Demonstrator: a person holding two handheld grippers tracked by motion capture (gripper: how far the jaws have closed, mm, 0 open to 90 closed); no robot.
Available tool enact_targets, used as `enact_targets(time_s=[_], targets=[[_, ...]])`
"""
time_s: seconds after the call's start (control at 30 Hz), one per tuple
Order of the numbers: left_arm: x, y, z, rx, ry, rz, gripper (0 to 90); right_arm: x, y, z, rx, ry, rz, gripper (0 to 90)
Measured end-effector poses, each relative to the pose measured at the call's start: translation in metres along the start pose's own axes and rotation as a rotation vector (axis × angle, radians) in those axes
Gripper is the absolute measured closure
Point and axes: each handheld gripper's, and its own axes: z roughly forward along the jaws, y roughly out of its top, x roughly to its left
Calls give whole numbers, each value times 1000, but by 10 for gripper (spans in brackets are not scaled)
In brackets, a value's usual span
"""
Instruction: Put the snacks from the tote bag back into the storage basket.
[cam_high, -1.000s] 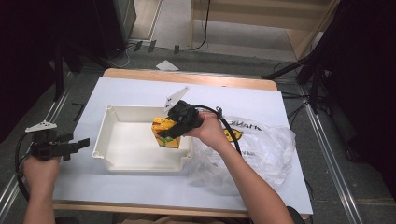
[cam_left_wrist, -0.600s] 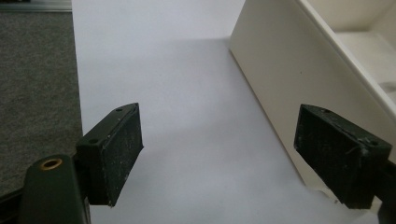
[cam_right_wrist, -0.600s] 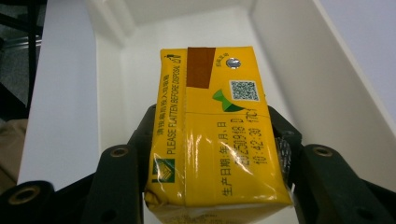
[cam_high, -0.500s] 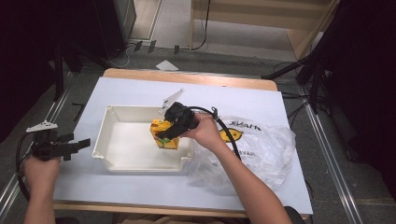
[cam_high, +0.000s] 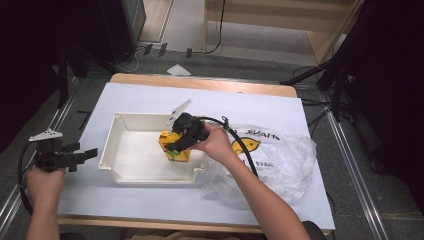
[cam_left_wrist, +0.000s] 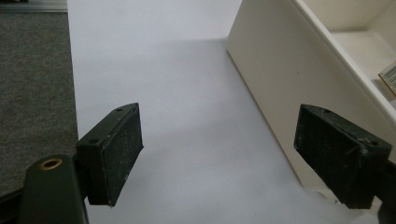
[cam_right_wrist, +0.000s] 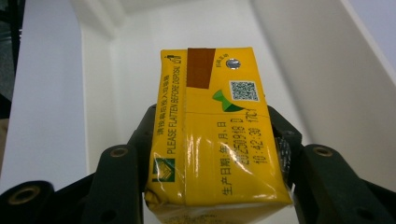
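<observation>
My right gripper (cam_high: 176, 145) is shut on a yellow drink carton (cam_high: 174, 148) and holds it inside the white bin (cam_high: 131, 175), near the bin's right end. In the right gripper view the carton (cam_right_wrist: 215, 135) sits clamped between both black jaws, its printed top facing the camera, with the bin's white walls (cam_right_wrist: 308, 74) around it. My left gripper (cam_high: 82, 156) rests at the table's left edge, beside the bin and apart from it. Its jaws stand wide open over the bare white table (cam_left_wrist: 187, 116), with the bin's outer wall (cam_left_wrist: 280, 79) just to the right.
A crumpled clear plastic bag (cam_high: 272, 155) with yellow print lies right of the bin, under my right forearm. A small white paper scrap (cam_high: 178, 111) sticks up at the bin's far rim. The table's wooden edge (cam_high: 200, 84) runs along the far side.
My right gripper has sunk lower into the bin with the carton, shifting slightly left. The left gripper has stayed where it was.
</observation>
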Motion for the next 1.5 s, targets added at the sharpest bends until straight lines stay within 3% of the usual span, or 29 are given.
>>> enact_targets(time_s=[0.23, 1.1, 1.5], targets=[[1, 0, 0, -3, -6, 0, 164, -1, -3, 6, 9, 13, 10, 521], [1, 0, 0, 2, -3, -1, 165, -8, -12, 1, 32, 42, 16, 514], [2, 0, 0, -1, -3, -3, 165, -9, -18, -1, 39, 44, -5, 514]])
